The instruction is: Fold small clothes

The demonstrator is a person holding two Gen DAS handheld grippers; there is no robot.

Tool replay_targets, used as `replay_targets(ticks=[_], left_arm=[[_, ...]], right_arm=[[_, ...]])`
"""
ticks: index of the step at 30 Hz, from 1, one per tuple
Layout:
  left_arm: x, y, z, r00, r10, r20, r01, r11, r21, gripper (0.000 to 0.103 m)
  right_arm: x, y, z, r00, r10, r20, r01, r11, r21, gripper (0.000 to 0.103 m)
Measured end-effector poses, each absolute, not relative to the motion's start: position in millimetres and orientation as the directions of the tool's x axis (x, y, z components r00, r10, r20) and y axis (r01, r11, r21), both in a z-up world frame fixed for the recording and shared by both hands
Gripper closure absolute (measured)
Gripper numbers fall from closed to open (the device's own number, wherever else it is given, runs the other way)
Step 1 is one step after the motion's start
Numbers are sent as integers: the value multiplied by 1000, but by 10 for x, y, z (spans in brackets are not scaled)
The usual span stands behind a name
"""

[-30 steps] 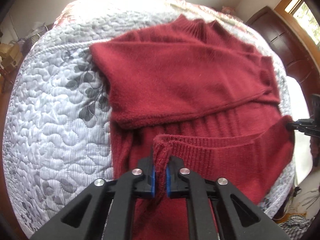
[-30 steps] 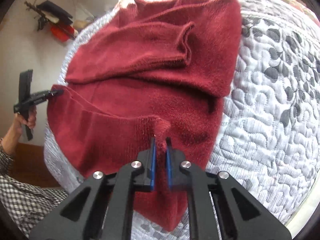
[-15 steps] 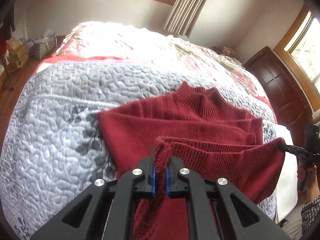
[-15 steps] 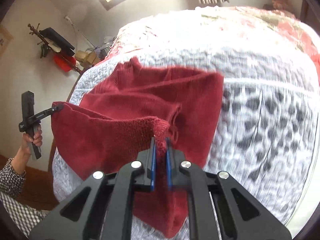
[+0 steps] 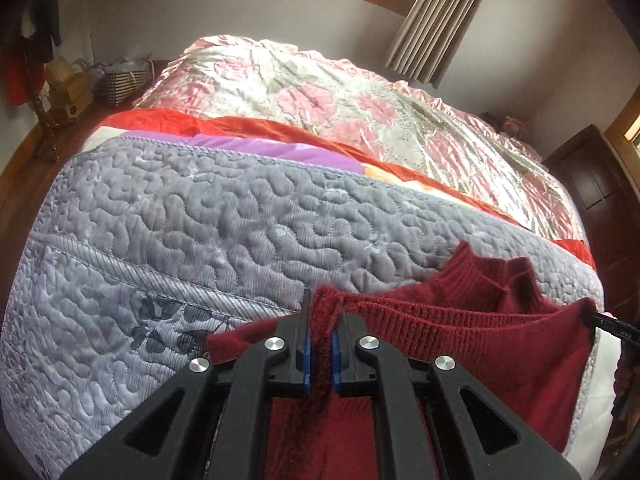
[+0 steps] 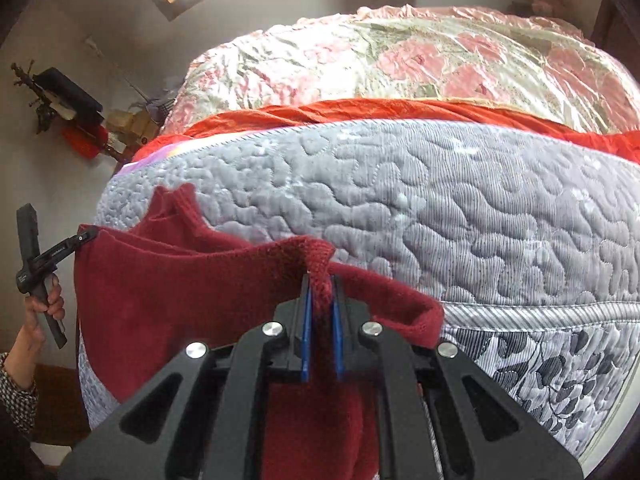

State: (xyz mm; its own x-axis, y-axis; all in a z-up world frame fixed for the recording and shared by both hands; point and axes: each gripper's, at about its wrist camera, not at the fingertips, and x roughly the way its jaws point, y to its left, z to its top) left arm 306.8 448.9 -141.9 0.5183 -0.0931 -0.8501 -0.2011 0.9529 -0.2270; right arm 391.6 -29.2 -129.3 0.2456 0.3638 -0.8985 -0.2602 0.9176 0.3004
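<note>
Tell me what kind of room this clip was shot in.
Most likely a home bedroom: a bed spread with a grey quilted cover and a pink floral satin quilt, a curtained window behind it, and a dark wooden door to one side.

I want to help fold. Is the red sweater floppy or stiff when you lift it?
Probably floppy: the red sweater sags between the left tongs and right tongs. Likely grippy, not slippery, since its fuzzy knit bunches between the pads.
</note>
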Motion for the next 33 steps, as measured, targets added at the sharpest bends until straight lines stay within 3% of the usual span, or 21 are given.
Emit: replay_targets(ticks=[4,6,8,10,11,12,18,22,28,30,33], left_arm=[[3156,4467,-1769,441,-57,-896,-221,960,-170,95],[3176,4451,-1869,414,-37,-910,-222,965,-140,87],[3160,4441,-1867,404,-33,-914,-222,966,-133,83],[3103,4464,-1802,401,-30,-915,-229,964,-132,67],[3051,4470,-1743,405,-33,-914,-231,963,-137,53],[2984,4492,-1696,413,-45,-910,-229,961,-152,47],[2311,4528,-1551,381,-100,-919,-212,958,-192,44],[1798,4429,-1587,340,-91,-936,-215,961,-172,43],[1268,4137,-1560,352,-25,-936,-210,972,-105,43],[1239,4020,-1571,347,-30,-937,-192,976,-103,40],[1279,3880,-1600,343,2,-939,-168,984,-59,38]], right_arm=[[3951,-300,-1553,220,338,-915,-220,931,291,93],[3940,-304,-1566,222,339,-914,-221,931,292,91],[3914,-320,-1522,217,359,-908,-215,925,314,77],[3836,-373,-1407,225,379,-898,-215,918,333,70],[3781,-409,-1350,228,382,-895,-219,916,335,67],[3712,-438,-1292,226,380,-897,-226,916,331,66],[3072,-642,-1172,180,404,-897,-267,898,351,64],[2542,-788,-1295,113,420,-900,-246,890,384,56],[2018,-817,-1549,36,411,-911,-244,888,391,58],[1959,-786,-1615,20,404,-914,-246,889,387,69],[1941,-732,-1620,15,390,-921,-261,890,373,94]])
